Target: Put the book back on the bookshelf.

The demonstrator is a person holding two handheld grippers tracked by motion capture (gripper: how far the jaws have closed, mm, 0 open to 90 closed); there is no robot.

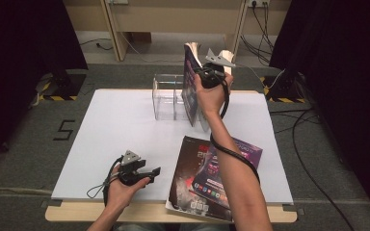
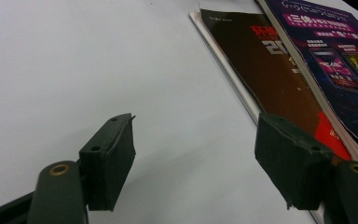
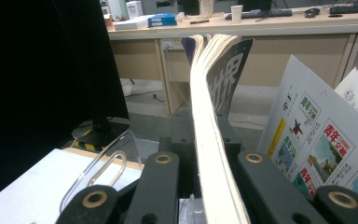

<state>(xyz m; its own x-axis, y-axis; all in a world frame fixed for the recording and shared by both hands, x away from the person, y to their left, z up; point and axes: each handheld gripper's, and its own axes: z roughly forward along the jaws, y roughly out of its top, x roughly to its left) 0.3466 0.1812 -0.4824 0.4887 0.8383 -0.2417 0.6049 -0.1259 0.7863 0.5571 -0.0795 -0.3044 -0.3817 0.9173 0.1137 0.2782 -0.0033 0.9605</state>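
Observation:
My right gripper (image 1: pixel 211 73) is shut on the spine edge of a thick magazine (image 1: pixel 190 82), which it holds upright over the clear acrylic rack (image 1: pixel 166 98) at the table's far side. In the right gripper view the magazine (image 3: pixel 209 107) rises edge-on between the jaws of the right gripper (image 3: pixel 208 144), with the rack's clear wall (image 3: pixel 100 168) low at the left. A second magazine with a white illustrated cover (image 3: pixel 317 140) leans just to the right. My left gripper (image 1: pixel 149 169) rests open near the front edge, with only bare table between the jaws of the left gripper (image 2: pixel 196 140).
A stack of magazines (image 1: pixel 190 163) lies on the white table (image 1: pixel 115 130) at the front right, a dark-covered one (image 2: pixel 270 65) under a purple one (image 2: pixel 335 51). Wooden desks (image 1: pixel 173 19) and black stands on the floor lie beyond the table.

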